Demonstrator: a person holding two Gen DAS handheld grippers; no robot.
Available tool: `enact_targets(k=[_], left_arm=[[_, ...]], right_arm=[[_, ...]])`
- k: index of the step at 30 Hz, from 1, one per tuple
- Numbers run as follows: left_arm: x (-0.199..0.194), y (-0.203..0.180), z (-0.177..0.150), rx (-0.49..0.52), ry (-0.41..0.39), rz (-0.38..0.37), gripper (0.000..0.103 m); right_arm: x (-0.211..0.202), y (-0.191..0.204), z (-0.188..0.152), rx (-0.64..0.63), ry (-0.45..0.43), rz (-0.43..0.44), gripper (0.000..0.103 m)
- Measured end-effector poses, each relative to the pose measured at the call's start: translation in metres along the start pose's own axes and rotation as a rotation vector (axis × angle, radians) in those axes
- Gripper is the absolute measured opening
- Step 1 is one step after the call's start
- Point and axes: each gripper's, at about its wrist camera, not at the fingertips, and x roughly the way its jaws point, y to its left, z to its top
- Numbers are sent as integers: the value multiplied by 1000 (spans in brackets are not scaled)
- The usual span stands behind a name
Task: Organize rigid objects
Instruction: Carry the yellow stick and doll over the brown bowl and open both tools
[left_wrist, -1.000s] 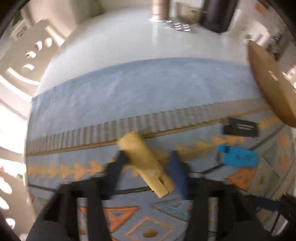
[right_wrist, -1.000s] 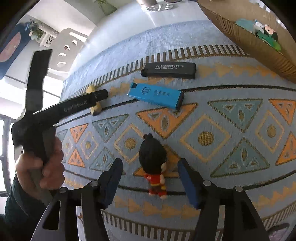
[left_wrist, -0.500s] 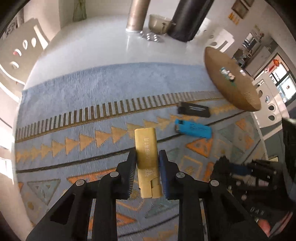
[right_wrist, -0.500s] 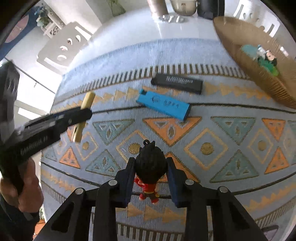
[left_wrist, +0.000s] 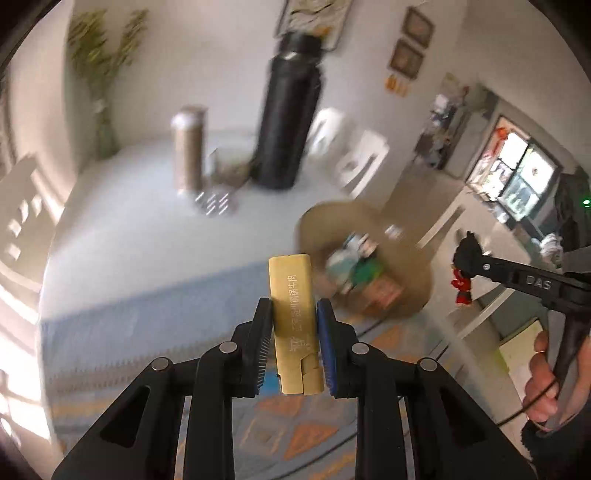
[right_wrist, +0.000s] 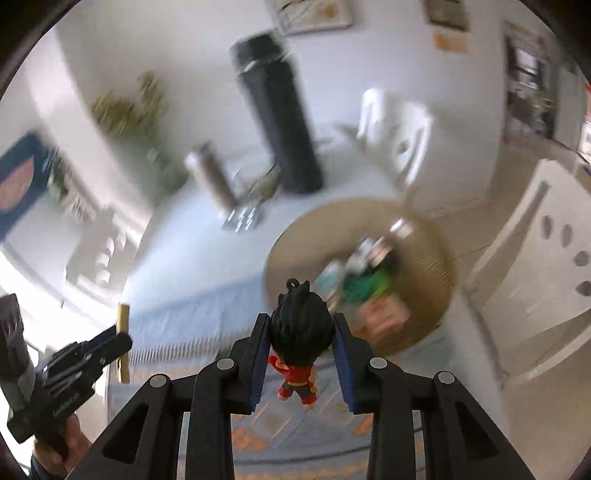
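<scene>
My left gripper (left_wrist: 294, 332) is shut on a gold rectangular block (left_wrist: 293, 299) with printed writing, held up above the patterned blue rug (left_wrist: 147, 325). My right gripper (right_wrist: 299, 343) is shut on a small figurine (right_wrist: 300, 332) with black hair and red clothes, also lifted off the rug. Both point toward a round woven basket (right_wrist: 424, 236) that holds several colourful items. In the left wrist view the figurine (left_wrist: 466, 273) hangs in the right gripper at the right, beside the basket (left_wrist: 413, 291). The gold block (right_wrist: 122, 339) also shows at the left of the right wrist view.
A tall black bottle (left_wrist: 291, 122), a steel cylinder (left_wrist: 189, 147) and a small bowl (left_wrist: 229, 170) stand on the white table beyond the rug. White chairs stand around the table. The background is motion-blurred.
Both grippers closed on their objects on the rug, then lifted them and tilted up toward the basket. The blue and black blocks have dropped out of view.
</scene>
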Motion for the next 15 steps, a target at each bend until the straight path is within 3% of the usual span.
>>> enact_targets(k=[5,15], left_arm=[[44,-38,31,24,3,-70,21],[133,-75,42,23,107,-109,21]], right_arm=[[-7,-41,24,74,-55,-54,32],[46,-98,34,188,38,-63,32]])
